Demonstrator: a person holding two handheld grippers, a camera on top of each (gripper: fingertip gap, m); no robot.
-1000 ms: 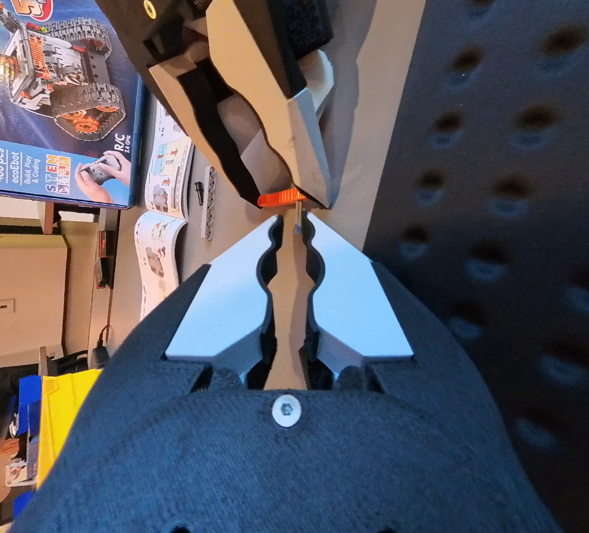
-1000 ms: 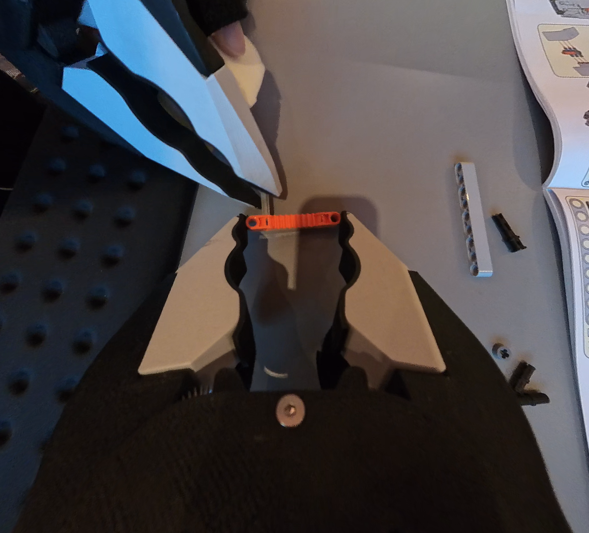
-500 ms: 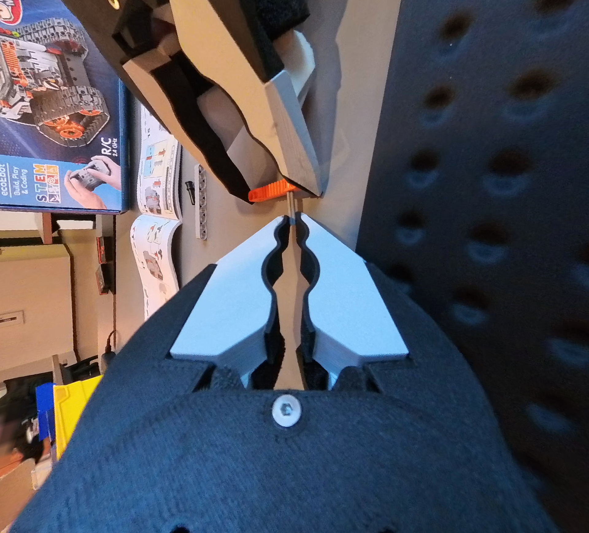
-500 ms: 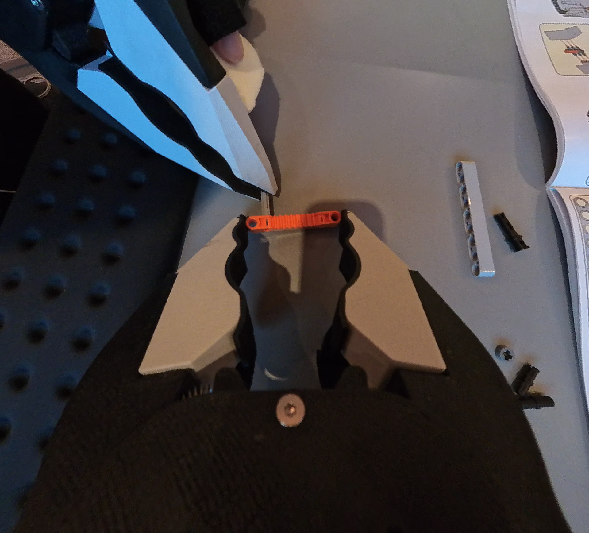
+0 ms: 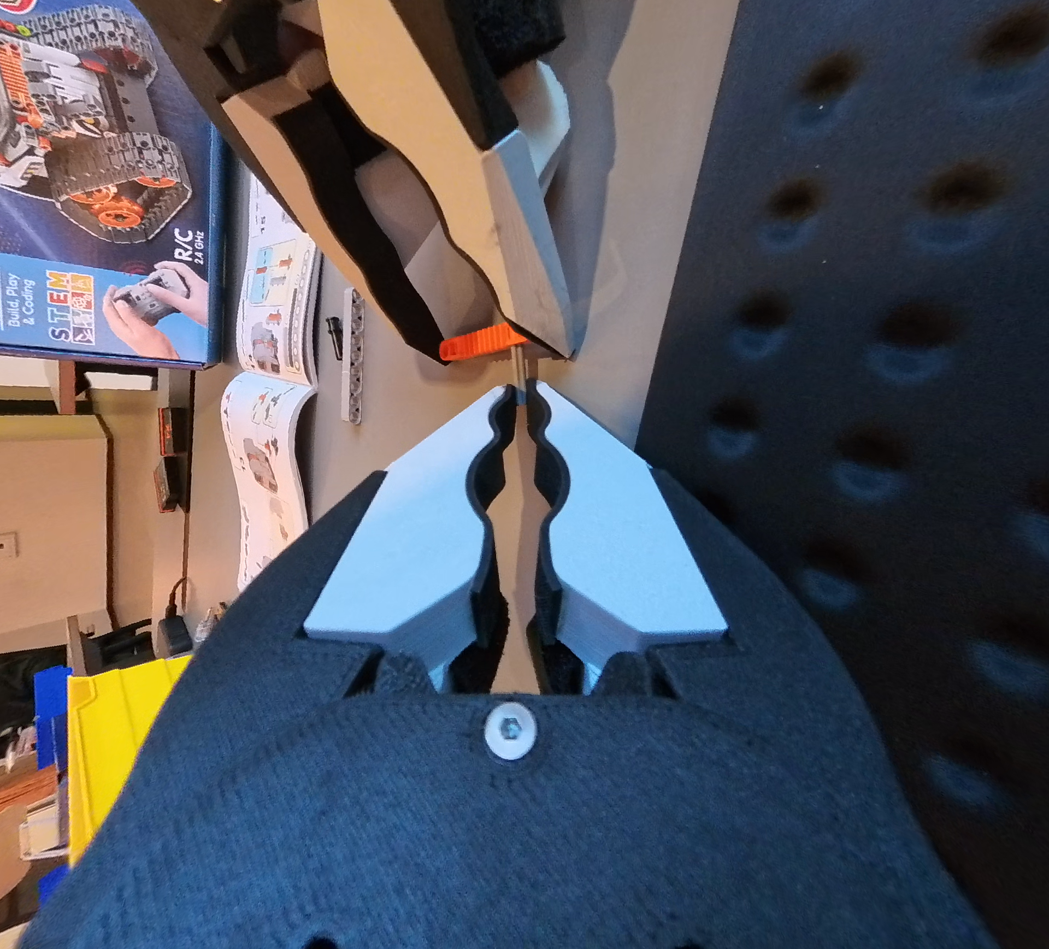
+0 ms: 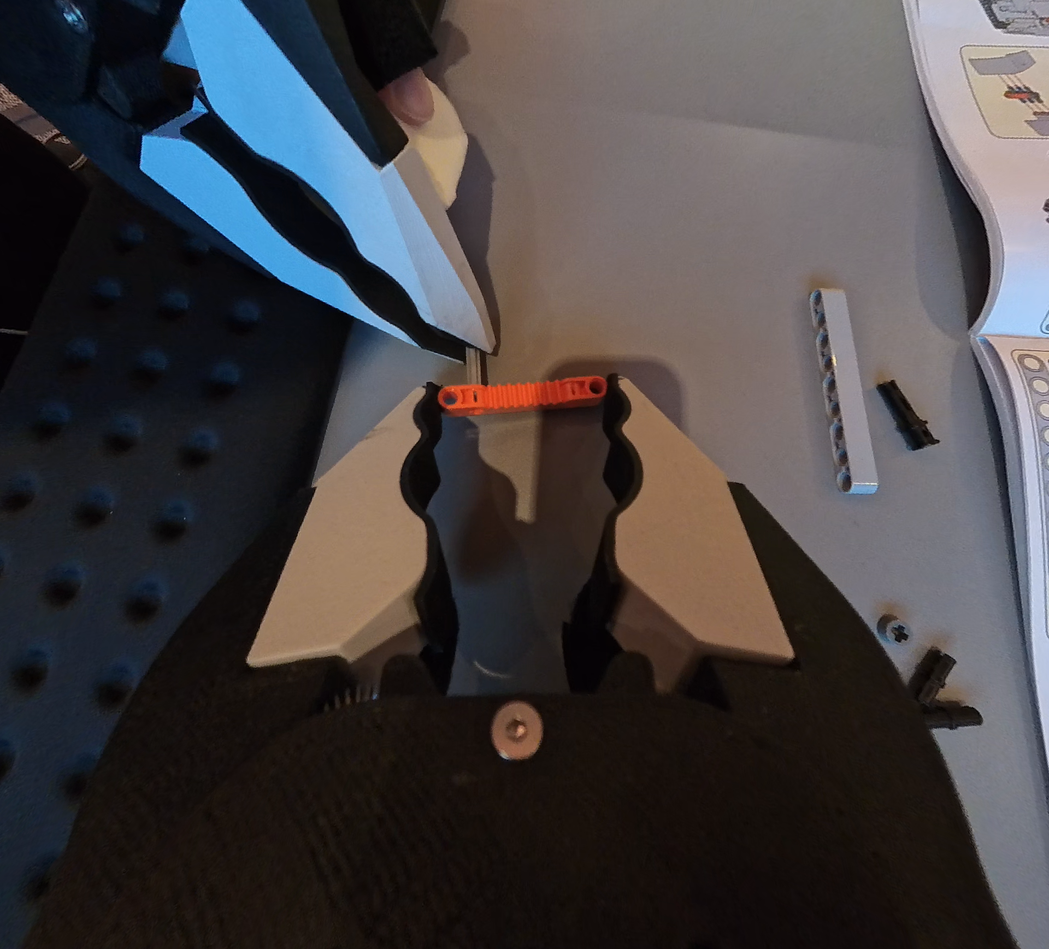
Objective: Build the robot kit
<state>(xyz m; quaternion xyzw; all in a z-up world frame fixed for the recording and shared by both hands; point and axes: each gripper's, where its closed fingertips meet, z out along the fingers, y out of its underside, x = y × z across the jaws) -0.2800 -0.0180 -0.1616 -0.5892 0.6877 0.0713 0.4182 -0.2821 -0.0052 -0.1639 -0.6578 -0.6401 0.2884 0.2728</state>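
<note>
My right gripper (image 6: 521, 394) is shut on a small orange toothed beam (image 6: 521, 393), held crosswise by its ends between the fingertips, just above the grey table (image 6: 653, 184). My left gripper (image 5: 516, 389) is shut on a thin grey axle (image 5: 517, 371). In the right wrist view the left gripper (image 6: 482, 348) comes in from the upper left, and the axle (image 6: 477, 364) meets the orange beam near its left end. In the left wrist view the right gripper (image 5: 499, 343) hangs from above with the orange beam (image 5: 482, 340).
A dark studded mat (image 6: 113, 411) lies left of the grippers. On the table to the right are a long grey beam (image 6: 844, 394), a black pin (image 6: 907, 414), a small grey part (image 6: 894, 632), a black connector (image 6: 936, 694) and an open instruction booklet (image 6: 1010, 184). A toy box (image 5: 102, 184) stands beyond. The tips of both grippers are at nearly the same place. It is some 9 cm from my right tips to the black pin (image 6: 907, 414). My left wrist view (image 5: 333, 337) looks at it from another angle.
Almost nothing: both grippers shift slightly together and keep their hold. The axle tip stays at the left end of the orange beam.
</note>
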